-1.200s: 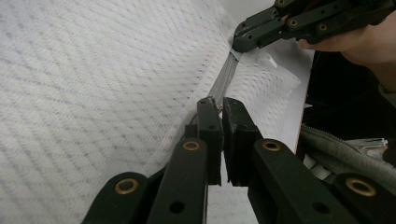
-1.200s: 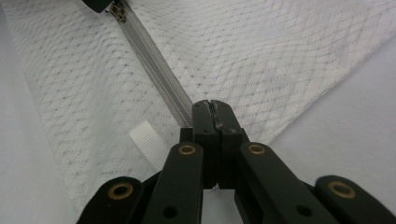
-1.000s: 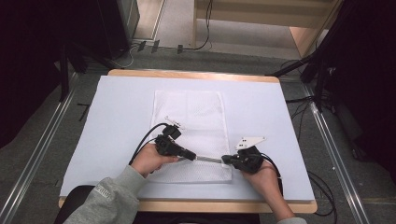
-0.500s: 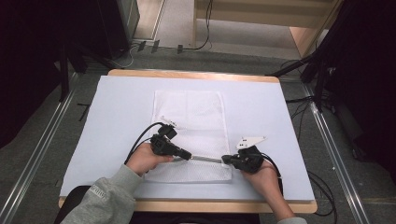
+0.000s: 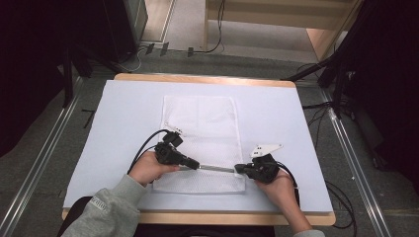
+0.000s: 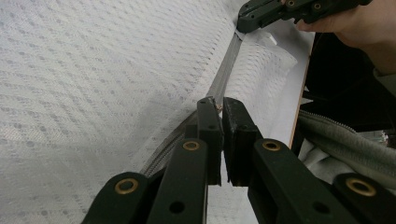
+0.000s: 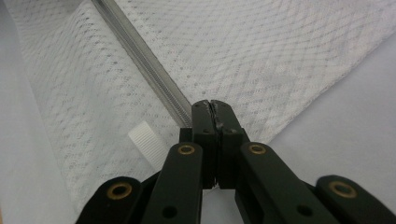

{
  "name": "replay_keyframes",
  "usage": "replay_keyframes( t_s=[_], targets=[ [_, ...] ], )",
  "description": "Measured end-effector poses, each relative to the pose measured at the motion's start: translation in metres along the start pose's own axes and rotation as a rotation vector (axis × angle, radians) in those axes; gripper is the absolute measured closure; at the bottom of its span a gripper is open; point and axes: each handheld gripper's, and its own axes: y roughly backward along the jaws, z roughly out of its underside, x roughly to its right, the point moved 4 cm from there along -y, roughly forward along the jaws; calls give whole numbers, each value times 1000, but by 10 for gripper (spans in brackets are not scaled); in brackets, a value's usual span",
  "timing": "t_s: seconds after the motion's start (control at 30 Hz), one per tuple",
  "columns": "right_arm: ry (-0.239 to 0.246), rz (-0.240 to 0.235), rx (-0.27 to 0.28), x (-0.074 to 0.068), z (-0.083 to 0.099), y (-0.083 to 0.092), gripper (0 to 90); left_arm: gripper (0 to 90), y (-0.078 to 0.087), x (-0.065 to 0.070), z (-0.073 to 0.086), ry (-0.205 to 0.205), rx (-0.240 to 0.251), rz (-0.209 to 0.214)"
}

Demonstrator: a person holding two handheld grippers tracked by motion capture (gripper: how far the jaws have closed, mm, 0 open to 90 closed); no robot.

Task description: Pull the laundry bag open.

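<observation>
While both tongs sit low over the near end of the mesh bag (image 5: 202,143), the step in hand reads as working the zip (image 5: 216,168) that runs between them. Left tongs (image 5: 195,165) are pinched shut on what looks like the zip slider or its pull; in the left gripper view a small metal glint shows between the jaw tips (image 6: 219,106), though the part itself is too small to name for certain. Right tongs (image 5: 239,169) are clamped on the bag's edge at the far end of the zip line, jaws fully together with fabric and zip tape caught at the tips (image 7: 214,108). Zip is stretched taut from one pair to the other, across the bag's near edge, with the rest of the bag lying flat on the bench (image 5: 296,128) beyond both tongs. A small white ribbed tab (image 7: 148,141) lies just left of the right jaws in their own view, apart from the grip. Judgement: right tongs act as anchor, left as puller. Next move calls for holding the anchor firm and drawing the left tongs straight along the zip line, low and level, so the slider does not snag mesh. Whether the run opens or closes the bag I cannot tell.
</observation>
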Motion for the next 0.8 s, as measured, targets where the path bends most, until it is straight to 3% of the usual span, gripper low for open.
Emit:
replay_keyframes(
  t_s=[0.37, 0.63, 0.8],
  targets=[
    [-2, -2, -3, 0, 0, 0, 900, 879, 1, -1, 1, 3, 6, -24],
    [6, -3, -5, 0, -1, -1, 900, 879, 4, -3, 3, 16, 8, -11],
    [10, -4, -4, 0, -1, -1, 900, 879, 16, -9, 12, 32, 18, -23]
  ],
)
